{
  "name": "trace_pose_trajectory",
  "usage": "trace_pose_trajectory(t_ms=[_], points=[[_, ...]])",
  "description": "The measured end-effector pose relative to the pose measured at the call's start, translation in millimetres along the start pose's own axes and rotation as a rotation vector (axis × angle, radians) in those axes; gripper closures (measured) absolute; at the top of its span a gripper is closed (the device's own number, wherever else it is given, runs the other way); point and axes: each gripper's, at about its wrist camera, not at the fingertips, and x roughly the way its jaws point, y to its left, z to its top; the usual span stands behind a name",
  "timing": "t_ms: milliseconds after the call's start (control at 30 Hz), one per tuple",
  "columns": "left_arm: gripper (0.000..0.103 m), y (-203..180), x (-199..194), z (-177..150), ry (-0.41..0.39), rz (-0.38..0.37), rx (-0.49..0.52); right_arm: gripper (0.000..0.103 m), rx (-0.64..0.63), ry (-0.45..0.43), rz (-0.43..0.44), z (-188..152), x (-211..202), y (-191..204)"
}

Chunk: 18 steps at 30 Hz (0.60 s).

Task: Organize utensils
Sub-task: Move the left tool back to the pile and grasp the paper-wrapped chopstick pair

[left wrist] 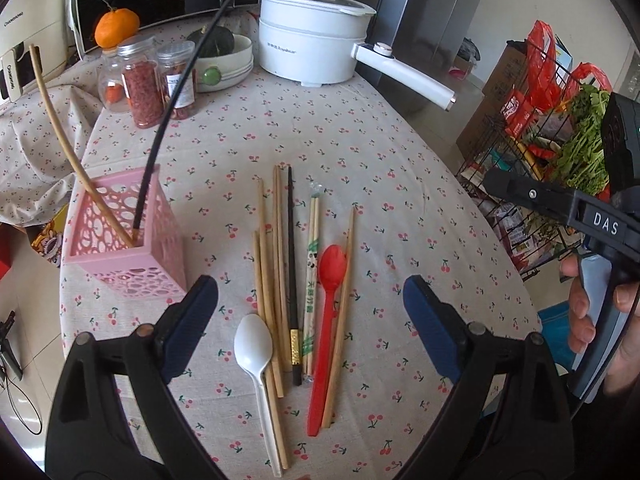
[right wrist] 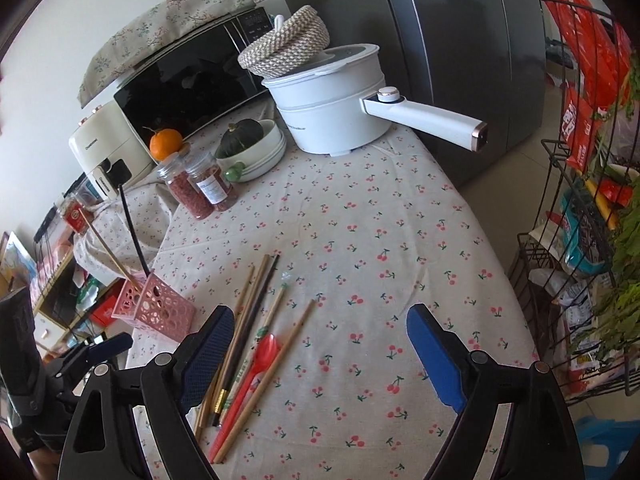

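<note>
A pink perforated utensil holder [left wrist: 128,246] stands at the table's left with one wooden chopstick [left wrist: 60,120] and one black chopstick [left wrist: 172,108] in it; it also shows in the right wrist view [right wrist: 160,308]. Loose utensils lie in a row: several wooden chopsticks [left wrist: 276,264], a black chopstick [left wrist: 292,272], a wrapped chopstick pair [left wrist: 312,280], a red spoon [left wrist: 326,320] and a white spoon [left wrist: 256,360]. My left gripper [left wrist: 310,328] is open above them, holding nothing. My right gripper [right wrist: 320,356] is open and empty just right of the pile, red spoon [right wrist: 260,356] near its left finger.
At the back stand a white pot [left wrist: 312,48], a bowl with a squash [left wrist: 224,60], two spice jars [left wrist: 160,84], an orange [left wrist: 117,26] and a microwave [right wrist: 188,80]. A wire rack with greens and bags [left wrist: 560,140] stands right of the table.
</note>
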Motion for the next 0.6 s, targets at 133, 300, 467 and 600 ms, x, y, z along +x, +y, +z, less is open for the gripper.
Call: trace_pose_trajectory(t_ms=[133,300,467,600], points=[[0.010,-3.9,18.1,0.6,0.061,-0.034,-0.030,0.014,0.037,0.030,-0.016,-0.6,5.3,-12.3],[0.043,-10.0,41.4,5.6,0.111,-0.050,-0.029,0.014,0.049,0.066,-0.028,-2.0,12.8,-19.0],[0.079,-15.6,75.2,12.5,0.157,-0.004,-0.003,0.014,0.046,0.089,-0.040,-3.7,18.0,-21.9],[0.086,-11.6,95.1,19.3,0.169,0.032,-0.021,0.014,0.044,0.101,-0.046,-5.1,20.0,-23.7]])
